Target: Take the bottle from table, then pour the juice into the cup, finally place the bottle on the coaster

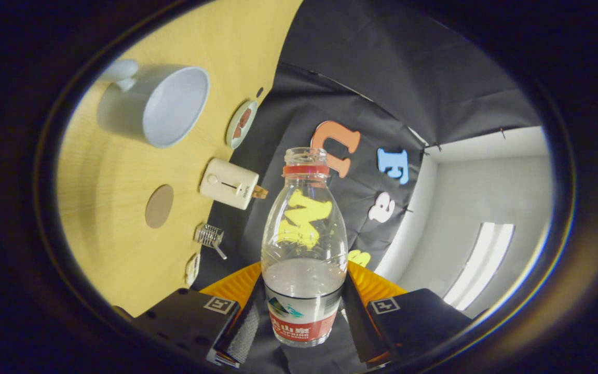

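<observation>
Now, claw (303, 317): pinching the bottle low on its body, one finger pressed to each side at the label band.
Bottle (304, 249): clear plastic, uncapped, red ring under the open neck; held between the fingers, pointing to 12 o'clock along the claw's line; off the table.
Juice: pale liquid filling roughly the lower third of the bottle, level just above the label.
View tilt: table (117, 249) swung up on the left, so claw and bottle look rolled toward the cup side; judged as the tip toward a pour.
Cup (169, 106): white mug at about 10 o'clock from the claw, well apart from the bottle's mouth, inside looks empty.
Coaster (159, 206): most likely the flat brown disc at about 10 o'clock, nearer than the cup, nothing on it.
Other things: small white box (228, 183) between coaster and bottle; small dish (241, 124) just beyond it, near the table edge; small metal piece (209, 236) close to the edge at 10 o'clock.
Done: bottle taken from the table.
Left: mouth brought over the cup, juice poured, bottle stood on the coaster.
Progress: about a third, by judgement.
</observation>
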The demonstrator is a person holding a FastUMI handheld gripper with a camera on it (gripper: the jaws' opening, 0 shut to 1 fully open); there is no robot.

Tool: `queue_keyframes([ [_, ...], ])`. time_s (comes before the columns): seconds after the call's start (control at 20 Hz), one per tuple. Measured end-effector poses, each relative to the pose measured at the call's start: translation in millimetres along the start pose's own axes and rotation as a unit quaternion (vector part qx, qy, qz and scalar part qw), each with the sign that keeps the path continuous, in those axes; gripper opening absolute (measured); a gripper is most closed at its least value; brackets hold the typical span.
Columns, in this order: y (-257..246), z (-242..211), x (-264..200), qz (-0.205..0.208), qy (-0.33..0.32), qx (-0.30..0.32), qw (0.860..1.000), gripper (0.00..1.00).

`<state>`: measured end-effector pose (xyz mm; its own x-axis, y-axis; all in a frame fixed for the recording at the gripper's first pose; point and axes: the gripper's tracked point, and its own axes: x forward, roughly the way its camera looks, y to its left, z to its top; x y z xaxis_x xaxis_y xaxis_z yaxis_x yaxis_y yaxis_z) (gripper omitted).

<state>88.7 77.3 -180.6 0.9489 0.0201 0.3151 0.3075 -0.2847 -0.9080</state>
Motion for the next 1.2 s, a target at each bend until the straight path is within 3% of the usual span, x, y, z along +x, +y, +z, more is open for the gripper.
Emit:
queue_keyframes([
  [0.25,-3,-2,-1,0.004,0.008,0.079,0.997,0.79],
  [0.45,-2,-4,5,0.019,0.030,0.185,0.982,0.80],
  [0.75,-21,-7,3,-0.033,0.042,0.268,0.962,0.80],
  [1.2,-9,-28,9,-0.018,0.062,0.475,0.878,0.80],
])
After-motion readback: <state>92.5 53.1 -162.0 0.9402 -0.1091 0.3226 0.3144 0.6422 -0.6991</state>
